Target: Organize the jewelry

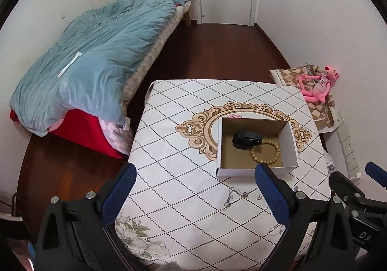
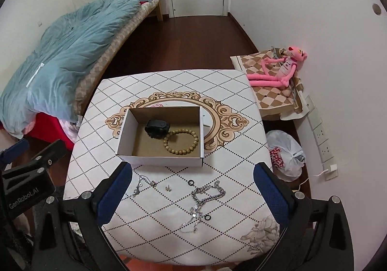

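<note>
From the left wrist, the left gripper [image 1: 194, 180] hangs spread wide and empty over the table's [image 1: 169, 150] near edge; the box [image 1: 256, 147] holds a black watch [image 1: 245, 139] and bead bracelet [image 1: 264, 152].

From the right wrist, the right gripper [image 2: 192, 181] gapes empty above a silver chain [image 2: 208, 194], thin necklace [image 2: 144, 182] and rings [image 2: 191, 182] along the near edge.

Right claw [image 2: 193, 194] spread wide, empty, above the counter [image 2: 241, 106] near edge. Between its fingers: chunky silver chain [image 2: 208, 194], thin necklace [image 2: 142, 182], two black rings [image 2: 191, 182], small stud [image 2: 167, 188]. Beyond: open box [image 2: 125, 125] containing bead bracelet [image 2: 181, 142] touching a black watch [image 2: 156, 128].
</note>
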{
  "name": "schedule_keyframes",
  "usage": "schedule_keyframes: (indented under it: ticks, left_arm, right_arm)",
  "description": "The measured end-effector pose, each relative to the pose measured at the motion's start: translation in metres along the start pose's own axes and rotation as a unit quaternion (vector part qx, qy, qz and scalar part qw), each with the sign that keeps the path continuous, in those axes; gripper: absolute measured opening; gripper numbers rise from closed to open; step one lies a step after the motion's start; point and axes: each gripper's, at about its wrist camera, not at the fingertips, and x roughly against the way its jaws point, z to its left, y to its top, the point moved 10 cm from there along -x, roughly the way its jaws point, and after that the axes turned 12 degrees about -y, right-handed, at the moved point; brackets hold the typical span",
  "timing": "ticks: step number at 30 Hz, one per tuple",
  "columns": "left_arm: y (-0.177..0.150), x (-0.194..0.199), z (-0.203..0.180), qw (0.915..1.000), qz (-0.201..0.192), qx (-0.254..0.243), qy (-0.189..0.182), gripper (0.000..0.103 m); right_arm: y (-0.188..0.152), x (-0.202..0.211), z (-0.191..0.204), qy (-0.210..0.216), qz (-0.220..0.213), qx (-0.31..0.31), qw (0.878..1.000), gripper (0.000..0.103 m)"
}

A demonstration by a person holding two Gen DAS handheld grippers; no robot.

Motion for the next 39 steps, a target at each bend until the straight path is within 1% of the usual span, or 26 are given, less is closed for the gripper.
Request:
schedule_keyframes:
  ticks: [2,5,9,12,13,14,15,16,17,19,23,24,27,28,29,30,32,36,39]
  left_arm:
    - [-0.006,-0.001,0.002,1.0,-0.003,0.002,0.003,0.1]
    - [-0.023,-0.01,0.003,0.9999,0.006,0.001,0.009,0.1]
    - [-0.049,-0.027,0.004,0.9995,0.026,0.006,0.015,0.1]
    - [-0.078,-0.051,0.005,0.9982,0.056,0.008,0.021,0.1]
    - [-0.086,-0.057,0.005,0.9977,0.064,0.008,0.023,0.1]
    - [-0.093,-0.062,0.005,0.9972,0.07,0.008,0.026,0.1]
    - [-0.102,-0.07,0.006,0.9965,0.078,0.007,0.03,0.1]
    - [-0.106,-0.073,0.007,0.9961,0.082,0.008,0.031,0.1]
    - [-0.114,-0.08,0.007,0.9953,0.091,0.008,0.033,0.1]
    - [-0.123,-0.088,0.009,0.9943,0.099,0.007,0.037,0.1]
    - [-0.136,-0.097,0.016,0.9928,0.112,0.012,0.042,0.1]
    - [-0.137,-0.099,0.018,0.9925,0.114,0.013,0.043,0.1]
    - [-0.141,-0.104,0.02,0.9918,0.119,0.013,0.045,0.1]
    - [-0.142,-0.107,0.021,0.9916,0.121,0.013,0.045,0.1]
    - [-0.143,-0.109,0.022,0.9912,0.124,0.012,0.046,0.1]
    - [-0.144,-0.111,0.023,0.991,0.125,0.012,0.046,0.1]
    - [-0.146,-0.116,0.023,0.9904,0.131,0.011,0.043,0.1]
    - [-0.146,-0.126,0.024,0.9897,0.139,0.009,0.034,0.1]
    - [-0.142,-0.137,0.022,0.9903,0.138,0.009,0.014,0.1]
  right_arm:
    - [-0.009,-0.003,-0.004,0.01,0.006,-0.012,1.0,0.102]
    - [-0.026,-0.017,-0.011,0.019,0.025,-0.028,0.999,0.102]
    - [-0.064,-0.052,-0.023,0.02,0.07,-0.046,0.996,0.102]
    - [-0.098,-0.082,-0.03,0.028,0.108,-0.06,0.992,0.101]
    - [-0.11,-0.093,-0.031,0.034,0.122,-0.067,0.99,0.095]
    - [-0.118,-0.1,-0.032,0.039,0.13,-0.071,0.988,0.081]
    - [-0.128,-0.11,-0.032,0.043,0.139,-0.075,0.986,0.072]
    - [-0.136,-0.119,-0.032,0.041,0.145,-0.075,0.986,0.061]
    - [-0.143,-0.127,-0.032,0.039,0.148,-0.074,0.985,0.056]
    - [-0.152,-0.138,-0.03,0.042,0.151,-0.075,0.985,0.053]
    - [-0.16,-0.148,-0.02,0.041,0.147,-0.058,0.987,0.052]
    - [-0.159,-0.151,-0.017,0.034,0.144,-0.051,0.988,0.05]
    - [-0.159,-0.156,-0.013,0.016,0.131,-0.031,0.991,0.037]
    - [-0.158,-0.156,-0.011,0.006,0.125,-0.022,0.992,0.029]
    - [-0.159,-0.157,-0.01,0.001,0.122,-0.015,0.992,0.016]
    - [-0.159,-0.156,-0.008,0.002,0.12,-0.012,0.993,0.012]
    - [-0.158,-0.155,-0.007,0.001,0.119,-0.009,0.993,0.012]
    - [-0.155,-0.147,-0.014,0.019,0.116,-0.041,0.992,0.012]
    - [-0.148,-0.139,-0.022,0.034,0.113,-0.068,0.991,0.012]
